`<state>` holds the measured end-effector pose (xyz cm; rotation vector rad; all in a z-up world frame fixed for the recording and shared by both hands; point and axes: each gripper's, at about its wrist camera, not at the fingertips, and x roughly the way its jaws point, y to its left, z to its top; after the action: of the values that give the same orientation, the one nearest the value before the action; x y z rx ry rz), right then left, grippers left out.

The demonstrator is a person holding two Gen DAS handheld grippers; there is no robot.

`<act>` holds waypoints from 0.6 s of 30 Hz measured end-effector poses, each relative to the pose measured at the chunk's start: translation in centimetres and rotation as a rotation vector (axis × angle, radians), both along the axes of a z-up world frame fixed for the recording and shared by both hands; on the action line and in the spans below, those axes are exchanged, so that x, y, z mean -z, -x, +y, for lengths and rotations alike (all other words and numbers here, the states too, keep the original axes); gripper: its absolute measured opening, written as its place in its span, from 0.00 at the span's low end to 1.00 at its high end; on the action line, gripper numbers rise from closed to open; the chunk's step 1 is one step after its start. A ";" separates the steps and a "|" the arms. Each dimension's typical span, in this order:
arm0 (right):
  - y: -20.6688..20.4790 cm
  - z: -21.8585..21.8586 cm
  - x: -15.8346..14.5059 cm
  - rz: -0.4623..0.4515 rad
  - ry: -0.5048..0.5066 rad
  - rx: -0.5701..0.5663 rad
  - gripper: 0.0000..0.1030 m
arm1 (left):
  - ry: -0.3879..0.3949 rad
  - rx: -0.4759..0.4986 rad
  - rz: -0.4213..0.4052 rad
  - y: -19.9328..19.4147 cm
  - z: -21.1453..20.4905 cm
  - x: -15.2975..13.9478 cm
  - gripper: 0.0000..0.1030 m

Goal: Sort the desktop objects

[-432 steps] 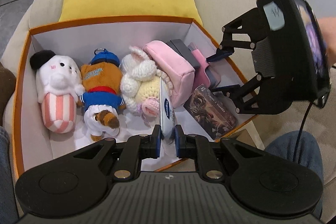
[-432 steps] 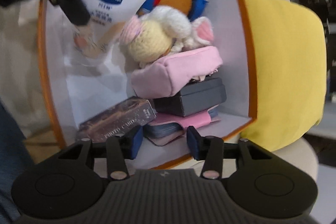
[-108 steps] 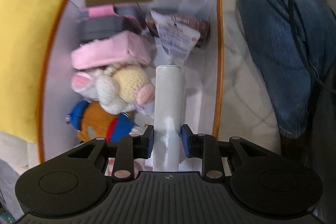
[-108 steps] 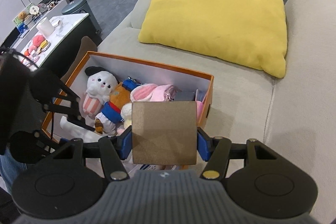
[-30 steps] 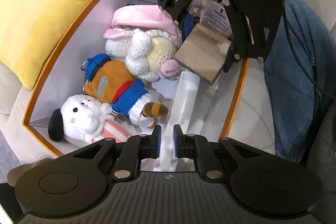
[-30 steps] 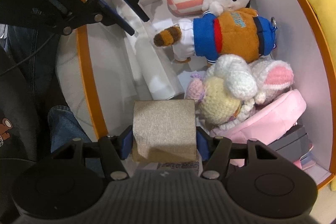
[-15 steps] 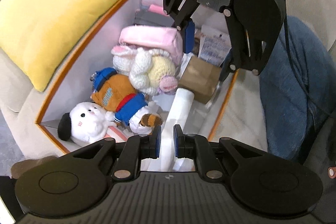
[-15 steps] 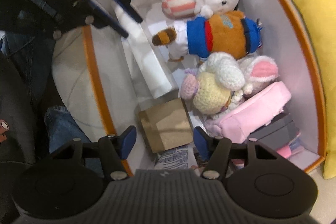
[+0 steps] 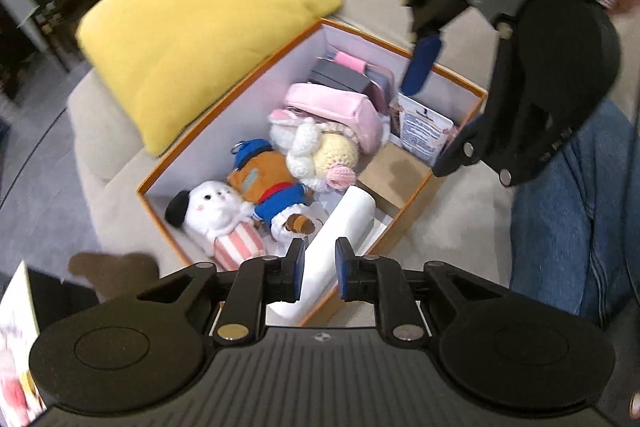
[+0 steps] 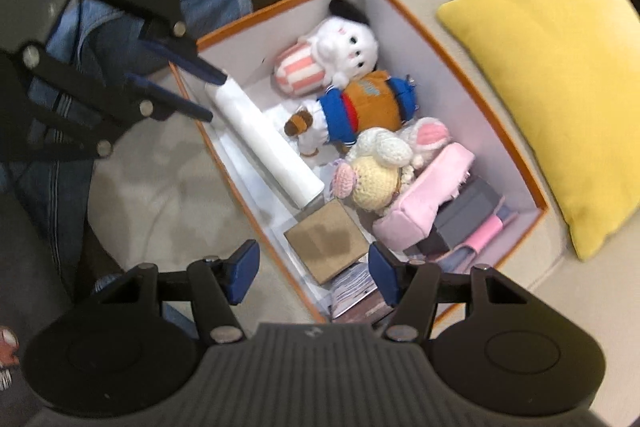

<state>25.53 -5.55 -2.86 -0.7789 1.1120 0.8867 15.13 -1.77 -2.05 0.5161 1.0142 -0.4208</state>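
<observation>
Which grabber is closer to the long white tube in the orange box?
Left. The left gripper hangs just over one end of the long white tube, jaws opening, nothing between them. The right gripper hovers above the brown cardboard box, past the tube's other end.

Hardly any writing can be made out. The white squeeze tube with a dark blue oval emblem, standing at the far end of the orange-rimmed cardboard box, carries fine printed lines below that emblem, but they are too blurred to read. The orange plush figure in a blue cap and blue sleeves has pale lettering across its chest, likewise too small and soft to spell out. No other label, number or sign is legible.
</observation>
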 end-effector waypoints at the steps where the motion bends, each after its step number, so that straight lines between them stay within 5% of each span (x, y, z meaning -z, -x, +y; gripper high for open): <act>1: 0.5 -0.2 -0.1 -0.015 -0.008 0.032 0.61 | 0.008 -0.029 -0.008 0.3 0.0 -0.1 0.22; 6: 1.8 -1.3 0.4 -0.077 -0.086 0.220 0.61 | 0.067 -0.153 -0.068 1.8 -0.1 -0.3 0.36; 9: 2.6 -2.6 0.5 -0.105 -0.188 0.331 0.61 | 0.106 -0.232 -0.118 2.6 0.0 0.2 0.53; 18: 5.1 -4.7 2.1 -0.231 -0.398 0.547 0.68 | 0.199 -0.420 -0.243 4.0 0.3 2.2 0.61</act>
<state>20.42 -10.28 -5.00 -0.2166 0.8426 0.5100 11.16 -1.50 -4.29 0.1609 0.8080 -0.0791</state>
